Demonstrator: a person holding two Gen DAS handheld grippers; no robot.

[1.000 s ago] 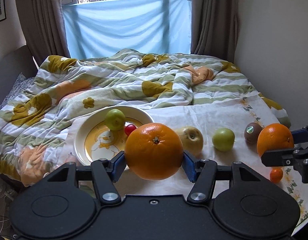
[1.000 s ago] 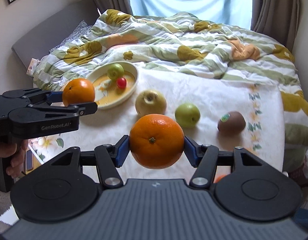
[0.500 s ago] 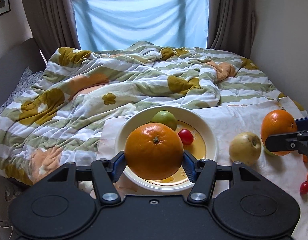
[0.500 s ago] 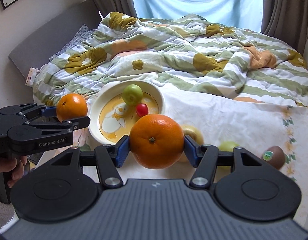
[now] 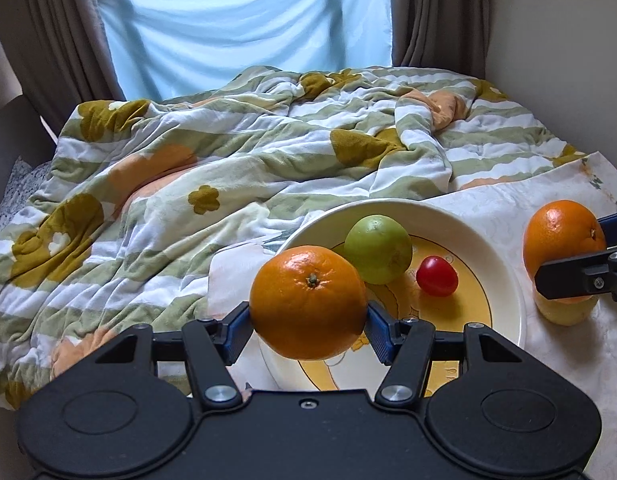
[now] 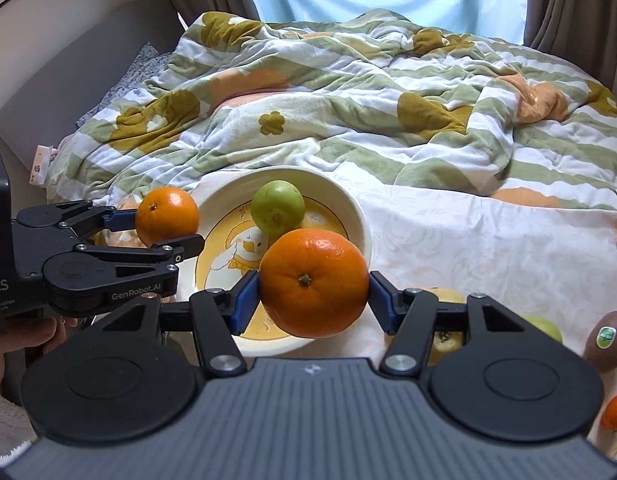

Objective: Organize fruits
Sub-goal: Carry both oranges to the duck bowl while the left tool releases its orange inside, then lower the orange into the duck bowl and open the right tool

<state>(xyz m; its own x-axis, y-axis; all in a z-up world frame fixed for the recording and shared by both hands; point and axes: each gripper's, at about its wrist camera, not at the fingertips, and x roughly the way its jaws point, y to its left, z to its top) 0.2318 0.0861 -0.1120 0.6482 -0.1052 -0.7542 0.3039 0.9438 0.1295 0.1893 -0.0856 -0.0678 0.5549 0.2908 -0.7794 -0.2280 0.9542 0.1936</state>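
Note:
My left gripper (image 5: 308,320) is shut on an orange (image 5: 308,302) and holds it above the near left rim of the cream duck plate (image 5: 504,264). The plate holds a green apple (image 5: 378,249) and a cherry tomato (image 5: 436,275). My right gripper (image 6: 314,298) is shut on a second orange (image 6: 314,282) above the plate's near right side (image 6: 360,220). In the right wrist view the left gripper (image 6: 164,232) with its orange (image 6: 166,216) hangs at the plate's left edge. In the left wrist view the right gripper's orange (image 5: 560,242) shows at the far right.
A yellow pear (image 6: 444,340), another green apple (image 6: 546,326), a kiwi (image 6: 606,340) and a small orange fruit (image 6: 616,410) lie on the white cloth (image 6: 488,240) right of the plate. A rumpled striped quilt (image 6: 348,100) covers the bed behind.
Both grippers, each still holding its orange, have moved left and in towards the plate, which now looms larger under them.

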